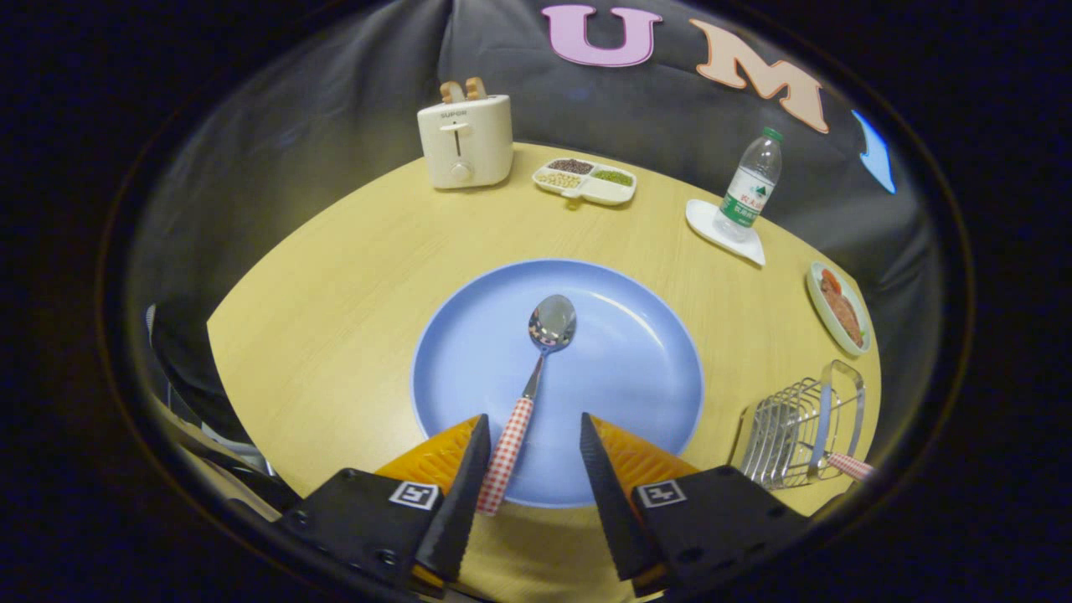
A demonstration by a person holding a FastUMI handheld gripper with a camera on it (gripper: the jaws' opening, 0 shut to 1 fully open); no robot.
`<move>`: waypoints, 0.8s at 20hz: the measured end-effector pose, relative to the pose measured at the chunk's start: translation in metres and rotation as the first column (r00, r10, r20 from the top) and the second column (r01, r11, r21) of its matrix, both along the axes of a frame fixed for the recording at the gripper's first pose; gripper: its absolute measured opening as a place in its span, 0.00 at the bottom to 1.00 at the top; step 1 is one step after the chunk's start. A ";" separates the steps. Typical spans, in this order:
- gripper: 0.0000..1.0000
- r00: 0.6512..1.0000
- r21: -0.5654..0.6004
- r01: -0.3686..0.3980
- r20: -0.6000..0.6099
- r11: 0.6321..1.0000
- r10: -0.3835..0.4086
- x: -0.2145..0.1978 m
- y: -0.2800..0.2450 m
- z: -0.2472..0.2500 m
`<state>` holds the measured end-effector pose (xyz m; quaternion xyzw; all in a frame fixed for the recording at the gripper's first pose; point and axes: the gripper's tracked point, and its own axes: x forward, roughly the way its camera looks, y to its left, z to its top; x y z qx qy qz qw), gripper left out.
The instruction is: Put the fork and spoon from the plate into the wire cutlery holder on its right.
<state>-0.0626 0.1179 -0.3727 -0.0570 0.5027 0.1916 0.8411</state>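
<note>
Spoon (536, 368) on plate (636, 368), handle between parted claw (534, 435) fingers; holder (800, 431) right of plate; toaster (466, 140), bottle (749, 184) behind.

"SUPOR" on toaster (466, 140)

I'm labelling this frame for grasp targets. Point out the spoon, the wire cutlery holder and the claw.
spoon (552, 322): gripper view, on its bowl.
wire cutlery holder (796, 427): gripper view, on its wires.
claw (529, 456): gripper view, open, midway between its fingertips.
</note>
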 end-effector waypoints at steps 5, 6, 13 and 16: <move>0.51 1.000 -0.021 -0.007 -0.022 1.000 0.006 -0.006 -0.001 -0.006; 0.46 0.999 -0.023 -0.010 -0.036 1.000 0.009 -0.008 -0.002 -0.008; 0.16 0.997 -0.051 -0.007 -0.077 0.999 0.003 -0.014 -0.009 -0.010; 0.15 0.994 -0.058 -0.039 -0.109 0.998 0.032 -0.017 -0.013 -0.009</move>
